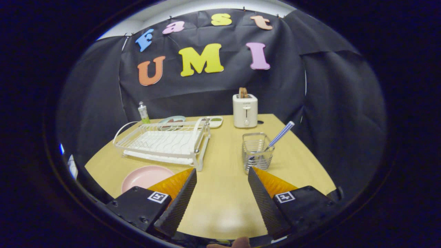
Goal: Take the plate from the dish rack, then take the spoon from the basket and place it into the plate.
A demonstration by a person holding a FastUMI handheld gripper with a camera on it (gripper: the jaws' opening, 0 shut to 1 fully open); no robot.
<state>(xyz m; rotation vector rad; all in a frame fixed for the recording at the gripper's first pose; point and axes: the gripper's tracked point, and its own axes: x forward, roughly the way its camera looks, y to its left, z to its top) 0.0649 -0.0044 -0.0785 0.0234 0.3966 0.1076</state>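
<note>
We see the gripper point(222, 174) with its jaws spread wide, holding nothing, above the pale wooden worktop point(224, 193). Just beside the left finger lies the round pink plate point(144, 177), flat on the worktop. Just ahead of the right finger stands the wire mesh basket point(256, 151), the blue-checked spoon point(280, 135) leaning inside. Beyond the plate sits the white wire dish rack point(165, 143).

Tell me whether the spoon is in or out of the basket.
In. The spoon stands tilted in the wire basket, handle leaning out over its rim. The open gripper holds nothing, its fingers apart short of the basket.
</note>
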